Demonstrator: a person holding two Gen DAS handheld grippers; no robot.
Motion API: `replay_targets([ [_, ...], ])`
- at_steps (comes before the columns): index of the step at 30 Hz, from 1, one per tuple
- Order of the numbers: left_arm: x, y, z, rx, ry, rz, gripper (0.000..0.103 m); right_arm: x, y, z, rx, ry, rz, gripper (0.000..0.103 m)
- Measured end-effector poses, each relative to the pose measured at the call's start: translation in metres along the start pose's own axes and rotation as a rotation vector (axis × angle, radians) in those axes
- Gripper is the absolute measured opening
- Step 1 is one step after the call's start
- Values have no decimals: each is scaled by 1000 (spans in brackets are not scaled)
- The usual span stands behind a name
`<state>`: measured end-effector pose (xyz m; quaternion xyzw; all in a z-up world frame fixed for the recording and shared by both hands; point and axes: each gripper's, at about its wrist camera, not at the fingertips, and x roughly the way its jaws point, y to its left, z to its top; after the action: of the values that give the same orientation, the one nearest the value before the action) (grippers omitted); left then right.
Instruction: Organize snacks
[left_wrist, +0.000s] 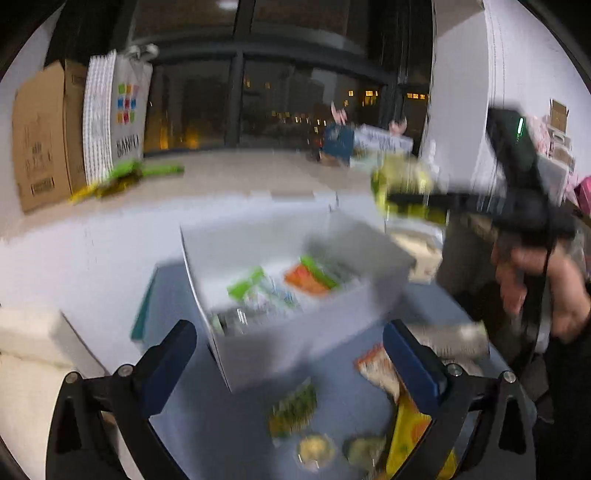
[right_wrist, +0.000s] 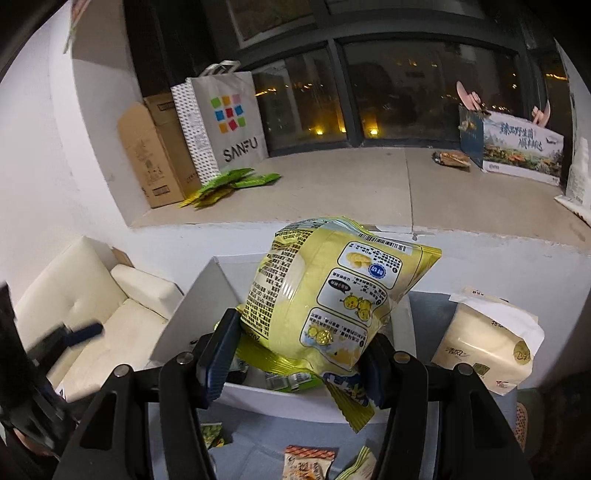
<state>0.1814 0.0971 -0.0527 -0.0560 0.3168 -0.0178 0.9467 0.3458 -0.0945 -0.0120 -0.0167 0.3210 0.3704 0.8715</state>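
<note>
A white box (left_wrist: 258, 354) stands on the blue table and holds several green and orange snack packets (left_wrist: 310, 278). My left gripper (left_wrist: 291, 354) is open wide just in front of the box, with nothing in it. My right gripper (right_wrist: 297, 363) is shut on a large yellow chip bag (right_wrist: 332, 291), held upright above the box's near rim (right_wrist: 295, 402). In the blurred left wrist view that yellow bag (left_wrist: 402, 184) hangs above the box's right side, with a person's hand (left_wrist: 535, 284) behind it. The left gripper's finger (right_wrist: 83, 332) shows blurred at the left edge.
Loose packets lie on the table before the box: a green one (left_wrist: 293, 406), an orange one (left_wrist: 375, 365), a yellow bag (left_wrist: 410, 439). A tissue pack (right_wrist: 487, 343) stands right of the box. A cream sofa (right_wrist: 92, 314) is on the left. A paper bag (right_wrist: 225, 122) and a cardboard box (right_wrist: 147, 158) stand on the ledge.
</note>
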Motion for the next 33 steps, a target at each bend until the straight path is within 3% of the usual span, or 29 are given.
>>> replay_targets([
  [13, 83, 0, -67, -6, 258, -43, 99, -34, 21, -26, -57, -23, 46, 63],
  [15, 92, 0, -73, -10, 295, -54, 45, -34, 20, -29, -56, -16, 47, 63],
  [16, 94, 1, -75, -19, 311, -47, 43, -33, 19, -31, -56, -11, 47, 63],
  [19, 88, 1, -75, -30, 295, -49, 31, -31, 16, -37, -51, 3, 55, 63],
  [24, 49, -6, -59, -1, 166, -70, 9, -29, 12, -41, -38, 2, 63, 63],
  [33, 2, -4, -30, 34, 50, -85, 9, -20, 5, -38, -3, -2, 67, 63],
])
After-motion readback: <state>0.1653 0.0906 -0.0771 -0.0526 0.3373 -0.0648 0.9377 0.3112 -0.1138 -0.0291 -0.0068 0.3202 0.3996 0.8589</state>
